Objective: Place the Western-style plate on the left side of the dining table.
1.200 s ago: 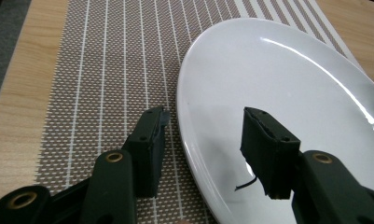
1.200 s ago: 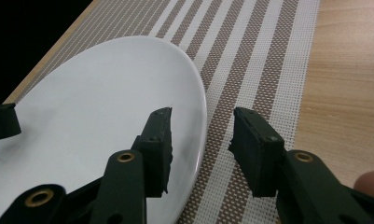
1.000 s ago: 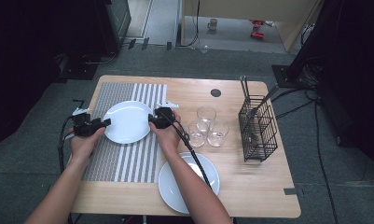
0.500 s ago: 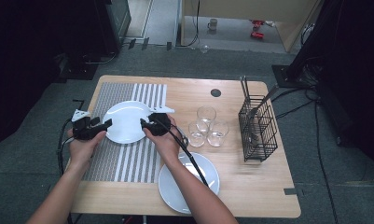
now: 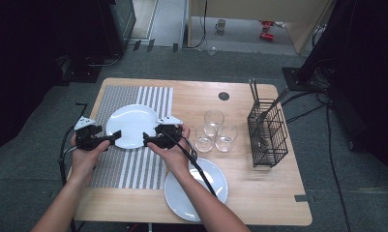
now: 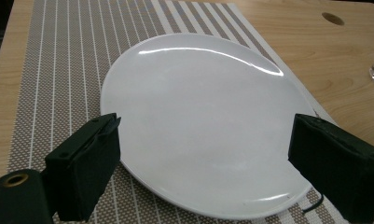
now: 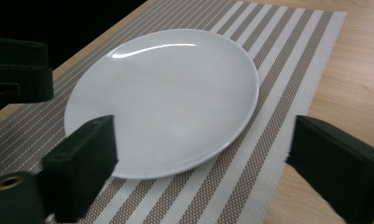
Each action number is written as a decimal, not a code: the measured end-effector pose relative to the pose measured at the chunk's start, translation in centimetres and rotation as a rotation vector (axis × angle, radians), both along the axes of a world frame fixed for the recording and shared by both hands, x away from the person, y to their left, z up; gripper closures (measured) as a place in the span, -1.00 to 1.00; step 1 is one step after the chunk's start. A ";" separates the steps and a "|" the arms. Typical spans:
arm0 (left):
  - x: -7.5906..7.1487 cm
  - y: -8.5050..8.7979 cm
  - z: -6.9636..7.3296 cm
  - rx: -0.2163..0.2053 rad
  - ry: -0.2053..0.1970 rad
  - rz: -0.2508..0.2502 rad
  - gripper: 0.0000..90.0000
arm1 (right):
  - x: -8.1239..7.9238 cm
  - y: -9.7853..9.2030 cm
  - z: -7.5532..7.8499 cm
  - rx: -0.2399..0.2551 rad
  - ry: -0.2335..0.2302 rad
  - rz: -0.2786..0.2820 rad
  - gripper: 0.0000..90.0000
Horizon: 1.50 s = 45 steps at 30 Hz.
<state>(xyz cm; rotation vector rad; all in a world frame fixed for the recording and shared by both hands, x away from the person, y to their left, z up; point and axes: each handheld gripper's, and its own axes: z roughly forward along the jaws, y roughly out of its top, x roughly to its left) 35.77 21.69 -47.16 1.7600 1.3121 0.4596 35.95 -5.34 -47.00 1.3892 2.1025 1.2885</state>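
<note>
A: Where does the plate (image 5: 132,126) lie?

B: Flat on the striped mat (image 5: 128,159), toward its far end, on the table (image 5: 259,193). In the left gripper view the plate (image 6: 198,126) rests on the weave of the mat (image 6: 58,70), and in the right gripper view it (image 7: 166,98) rests on the mat (image 7: 278,84) as well.

A: And the grippers?

B: The left gripper (image 5: 115,137) sits at the plate's left rim, the right gripper (image 5: 146,138) at its right rim — both released. Their jaws have just been opening and stand wide, pads clear of the rim, the plate lying beyond the gap.

A: Other items?

B: A second plate (image 5: 196,191) at the near edge, three glasses (image 5: 214,133) right of the mat, and a wire basket (image 5: 266,135) farther right — all well apart from the grippers.
</note>
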 end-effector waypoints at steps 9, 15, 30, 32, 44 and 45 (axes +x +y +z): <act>-2.0 -0.7 0.5 0.002 0.003 -0.034 -0.80 | -2.0 -0.8 0.6 -0.025 -0.003 -0.017 -1.00; -3.1 -1.1 0.5 0.013 0.007 -0.044 -0.80 | -3.2 -1.5 0.7 -0.029 0.010 -0.022 -1.00; -6.2 -1.9 0.4 -0.002 0.010 -0.047 -0.80 | -6.5 -3.3 0.7 0.003 0.025 -0.020 -1.00; -6.4 -1.9 0.3 -0.002 0.011 -0.048 -0.80 | -7.0 -3.5 0.7 0.004 0.026 -0.021 -1.00; -9.3 -2.7 -0.7 -0.020 0.035 -0.081 -0.80 | -9.5 -4.8 0.4 0.011 0.018 -0.025 -1.00; -9.8 -2.9 -1.0 -0.015 0.038 -0.084 -0.80 | -9.9 -5.1 0.3 0.012 0.017 -0.026 -1.00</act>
